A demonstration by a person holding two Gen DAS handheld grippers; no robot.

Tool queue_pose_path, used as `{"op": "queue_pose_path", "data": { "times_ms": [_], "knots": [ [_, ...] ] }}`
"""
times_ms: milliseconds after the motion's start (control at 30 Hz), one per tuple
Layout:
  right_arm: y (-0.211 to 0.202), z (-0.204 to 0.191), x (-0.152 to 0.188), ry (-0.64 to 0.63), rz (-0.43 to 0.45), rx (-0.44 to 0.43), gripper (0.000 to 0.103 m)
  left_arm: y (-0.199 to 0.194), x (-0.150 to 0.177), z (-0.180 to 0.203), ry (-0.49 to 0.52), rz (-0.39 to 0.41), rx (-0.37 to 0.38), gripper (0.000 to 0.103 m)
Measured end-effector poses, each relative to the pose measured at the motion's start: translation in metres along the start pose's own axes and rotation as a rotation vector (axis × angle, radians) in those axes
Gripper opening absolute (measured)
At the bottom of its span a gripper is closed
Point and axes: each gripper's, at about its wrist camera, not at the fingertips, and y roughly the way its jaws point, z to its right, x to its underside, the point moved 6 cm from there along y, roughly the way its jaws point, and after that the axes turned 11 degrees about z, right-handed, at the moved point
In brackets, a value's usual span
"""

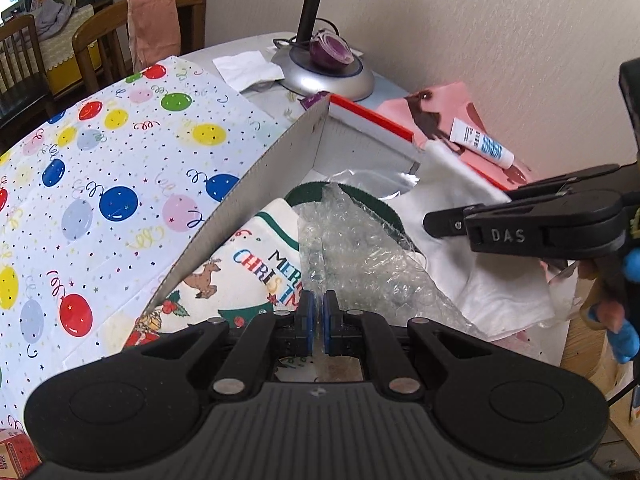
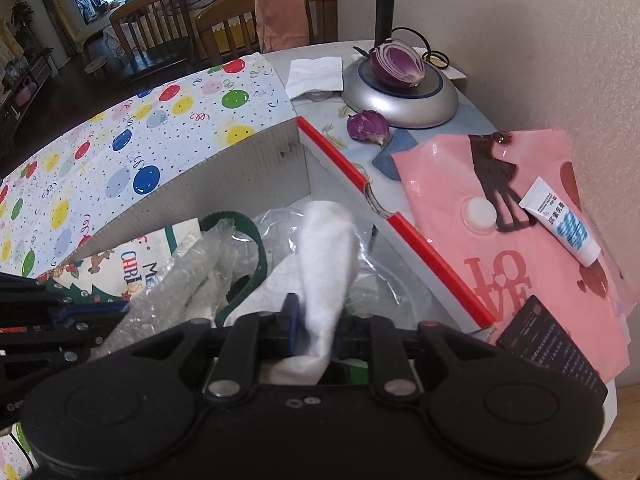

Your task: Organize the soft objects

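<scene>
A grey cardboard box (image 1: 256, 196) with a red rim (image 2: 424, 256) holds soft things: a Christmas cloth bag (image 1: 256, 268) with green trim, clear bubble wrap (image 1: 360, 256) and a white cloth (image 1: 460, 216). My left gripper (image 1: 319, 320) is shut on an edge of the bubble wrap, low over the box. My right gripper (image 2: 316, 322) is shut on the white cloth (image 2: 326, 256), which stands up in a fold between its jaws, over the box's right half. The right gripper also shows in the left wrist view (image 1: 436, 224), above the white cloth.
A balloon-print sheet (image 1: 100, 184) covers the table left of the box. Right of it lie a pink "LOVE" bag (image 2: 500, 240), a white tube (image 2: 560, 220) and a black card (image 2: 552, 352). Behind stand a lamp base (image 2: 400, 92) with half a red onion (image 2: 396, 64), and a tissue (image 2: 316, 74).
</scene>
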Motion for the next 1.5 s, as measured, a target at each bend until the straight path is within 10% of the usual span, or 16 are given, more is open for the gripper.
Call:
{"op": "queue_pose_path", "data": {
  "times_ms": [633,867,1500],
  "knots": [
    [-0.058,0.002,-0.001,-0.005,0.089,-0.052,0.054,-0.029,-0.002,-0.002,-0.061,0.053,0.026,0.008],
    [-0.090,-0.007,-0.001,-0.010,0.148,-0.071,0.062,-0.050,-0.002,0.001,-0.046,0.101,0.038,0.065],
    [-0.176,-0.065,0.027,0.003,0.333,-0.111,0.082,-0.142,0.014,0.009,0.060,0.265,0.070,0.082]
  ]
}}
